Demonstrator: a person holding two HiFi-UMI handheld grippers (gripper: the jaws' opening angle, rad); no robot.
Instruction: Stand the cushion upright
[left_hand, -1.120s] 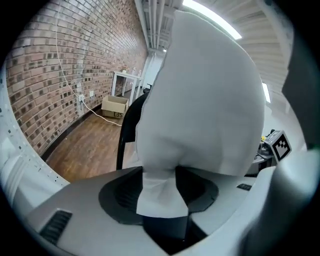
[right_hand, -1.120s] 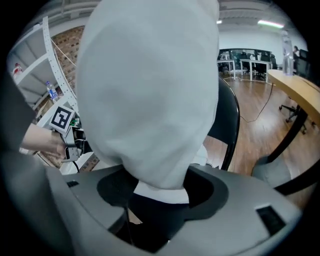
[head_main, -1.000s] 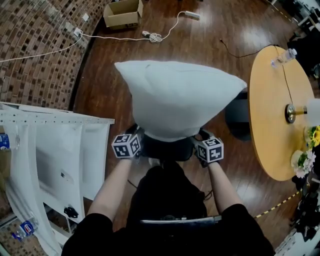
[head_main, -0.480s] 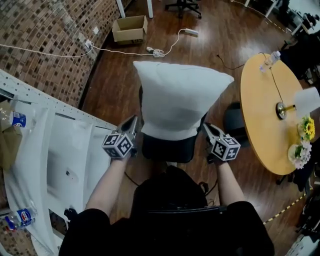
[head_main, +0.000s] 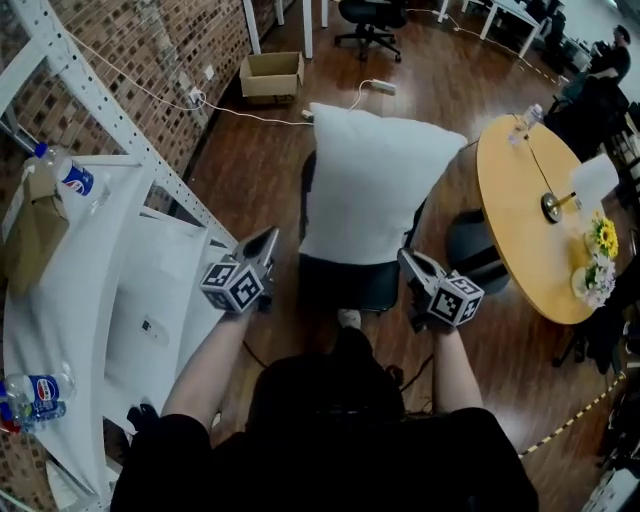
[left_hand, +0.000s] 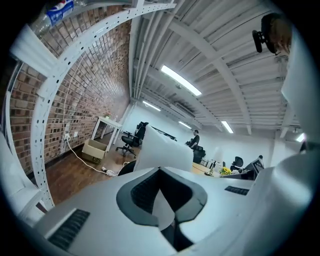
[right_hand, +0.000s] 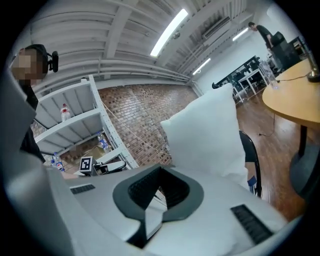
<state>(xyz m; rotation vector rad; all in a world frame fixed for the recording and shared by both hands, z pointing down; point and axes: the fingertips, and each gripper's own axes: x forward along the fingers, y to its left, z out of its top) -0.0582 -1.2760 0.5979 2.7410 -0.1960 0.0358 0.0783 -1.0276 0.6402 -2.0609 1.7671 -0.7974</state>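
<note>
The left gripper (head_main: 267, 237) has its jaws pressed together with nothing between them, and its own view shows the pads meeting on empty air (left_hand: 160, 172). The right gripper (head_main: 405, 258) is the same: jaws together and bare (right_hand: 158, 173).

Both are held out in front of the person, one on either side of the dark chair seat (head_main: 340, 285), with their tips angled slightly inward. The cushion (head_main: 370, 185) lies forward of both and between them, inward to the right of the left gripper and inward to the left of the right one. Neither gripper touches it.

It stands on the seat with its lower edge down and its long axis running upward, and it seems to lean back on the chair's backrest. The left gripper view shows its side edge rising beyond the closed jaws (left_hand: 162, 150), and the right gripper view shows its broad face and top corner (right_hand: 210, 132).

In the head view the right tip sits just beside the cushion's lower right corner, while the left tip is near the lower left corner but apart from it. The right hand therefore looks the nearer of the two.

The cushion appears to be upright already, so any further move is likely only a small inward nudge to square it
</note>
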